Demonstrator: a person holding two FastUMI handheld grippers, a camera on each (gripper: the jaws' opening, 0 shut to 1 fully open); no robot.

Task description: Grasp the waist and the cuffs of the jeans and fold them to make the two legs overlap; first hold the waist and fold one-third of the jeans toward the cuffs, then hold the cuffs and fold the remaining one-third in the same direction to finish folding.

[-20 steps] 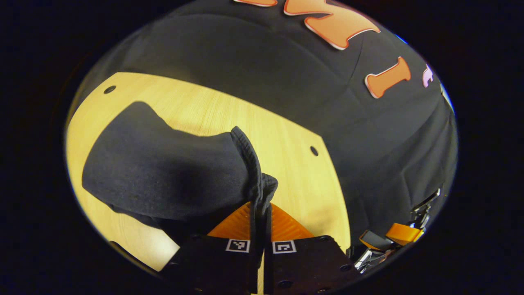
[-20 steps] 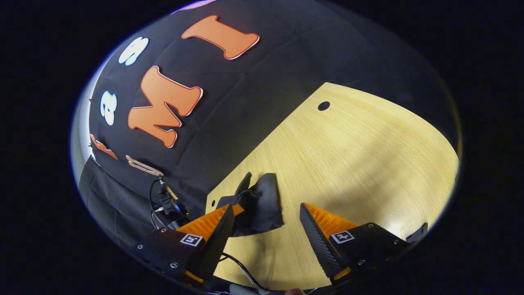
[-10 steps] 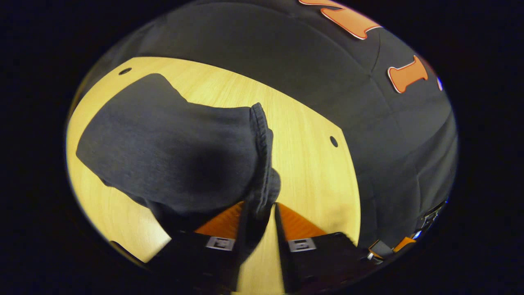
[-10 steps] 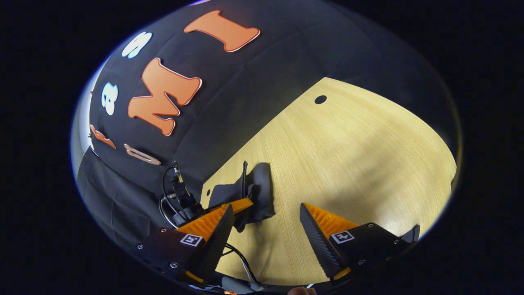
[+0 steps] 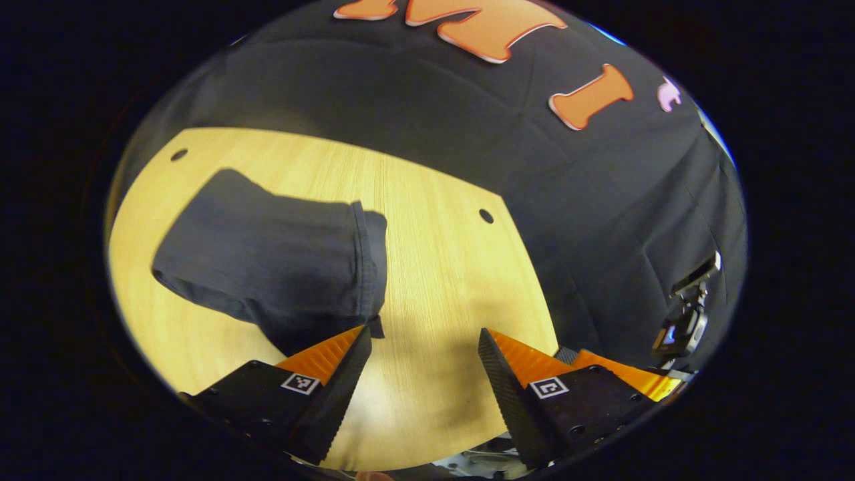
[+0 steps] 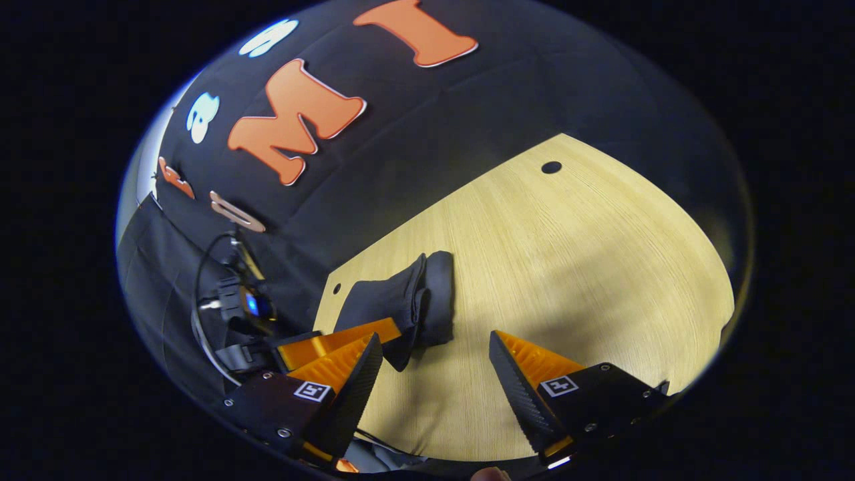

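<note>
Worktop of pale wood grain (image 5: 441, 280) carries the folded dark denim jeans (image 5: 267, 260), lying flat. Left hand-held gripper (image 5: 421, 347) hangs just beside their hem, fingers spread apart, touching nothing. Right hand-held gripper (image 6: 434, 354) likewise stands apart, near the bundle.

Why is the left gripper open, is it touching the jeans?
Cannot tell. In the left gripper view the left gripper is open, nothing between its fingers, but one fingertip overlaps the edge of the jeans, so no gap shows plainly.
</note>
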